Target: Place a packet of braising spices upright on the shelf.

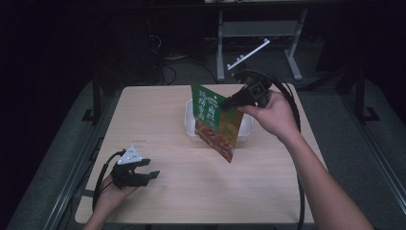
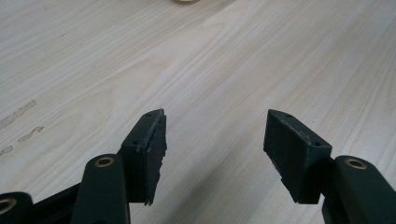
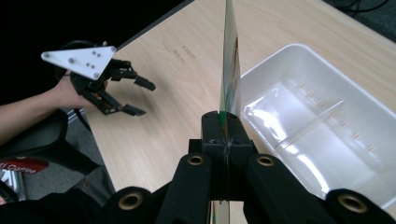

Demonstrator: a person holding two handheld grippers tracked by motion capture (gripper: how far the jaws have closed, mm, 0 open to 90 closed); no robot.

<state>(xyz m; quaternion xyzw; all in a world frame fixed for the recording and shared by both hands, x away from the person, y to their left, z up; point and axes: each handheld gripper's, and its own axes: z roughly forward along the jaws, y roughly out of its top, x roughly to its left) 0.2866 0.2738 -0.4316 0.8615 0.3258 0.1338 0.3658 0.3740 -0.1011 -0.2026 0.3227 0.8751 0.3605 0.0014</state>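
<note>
I see the bench (image 1: 158,143), a rectangular top of pale wood-grain laminate with faint scuff marks, standing on a grey floor (image 1: 57,143) with dark surroundings. A grey metal stand (image 1: 225,48) sits on the floor behind the far edge of the bench.

Next in size is the white plastic bin (image 3: 327,93), a glossy translucent rectangular tub with rounded corners and a thin divider across its inside. It rests on the bench right of centre, toward the far edge.

The snack pouch (image 1: 218,122) is a flat, glossy foil bag, green in its upper part and red-orange below, with pale printed characters that I cannot read at this resolution. It hangs tilted in the air, its lower corner over the bench just in front of the bin, and it hides part of the bin in the high view.

The right gripper (image 3: 226,128) is clamped on the pouch's upper edge, black jaws pressed together on the film, which the right gripper view shows edge-on.

The left gripper (image 2: 215,140) hovers low over the near left corner of the bench, well apart from the bin. Its jaws stand wide with nothing between them; their dark pads look chipped along the edges. A grey three-cornered plate (image 3: 79,58) tops it.
</note>
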